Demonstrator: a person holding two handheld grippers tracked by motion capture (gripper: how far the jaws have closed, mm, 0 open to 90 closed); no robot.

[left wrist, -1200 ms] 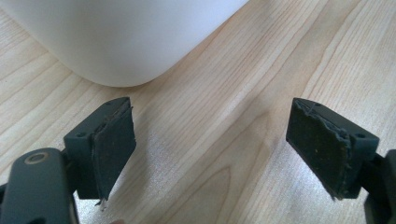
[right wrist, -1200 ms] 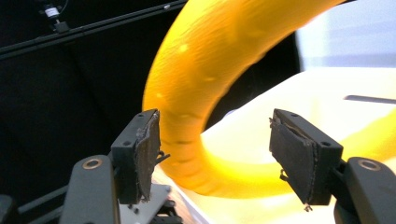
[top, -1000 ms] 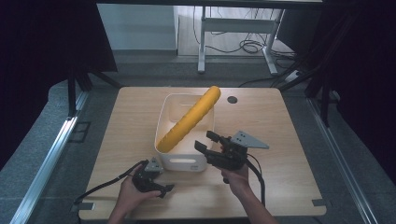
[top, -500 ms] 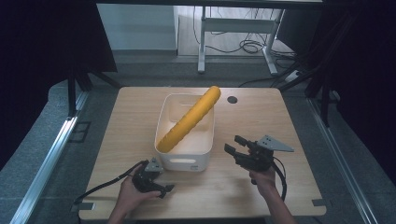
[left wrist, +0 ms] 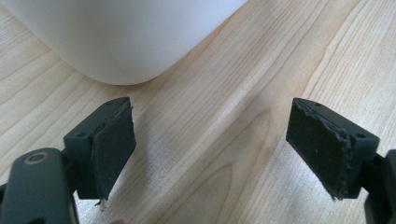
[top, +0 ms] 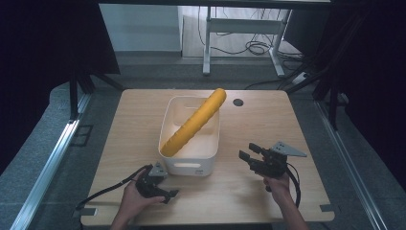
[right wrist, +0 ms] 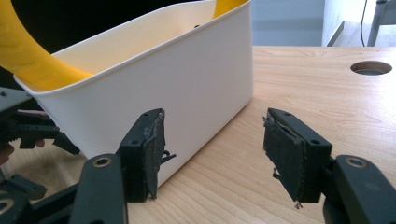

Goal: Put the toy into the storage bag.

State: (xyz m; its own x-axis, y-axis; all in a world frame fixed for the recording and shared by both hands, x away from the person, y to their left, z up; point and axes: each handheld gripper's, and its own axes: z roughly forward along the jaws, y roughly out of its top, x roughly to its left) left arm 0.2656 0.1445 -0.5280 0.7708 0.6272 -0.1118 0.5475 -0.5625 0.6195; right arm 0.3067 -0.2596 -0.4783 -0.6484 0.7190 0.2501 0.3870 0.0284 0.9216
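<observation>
Logging what I saw: left gripper (top: 167, 195) and right gripper (top: 251, 153) both agape, empty; yellow roll (top: 192, 123) slanted in white bin (top: 191, 165).

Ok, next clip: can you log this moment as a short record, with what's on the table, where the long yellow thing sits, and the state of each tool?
surface: wooden table with a round hole near the far edge
container: white bin, mid-table
contents: yellow cylinder lying diagonally in the bin, far end sticking out over the rim
left tool: open, nothing between its jaws, low on the table beside the bin's near left corner
right tool: open, nothing held, apart from the bin on its right
contact: neither tool touches the bin
</observation>
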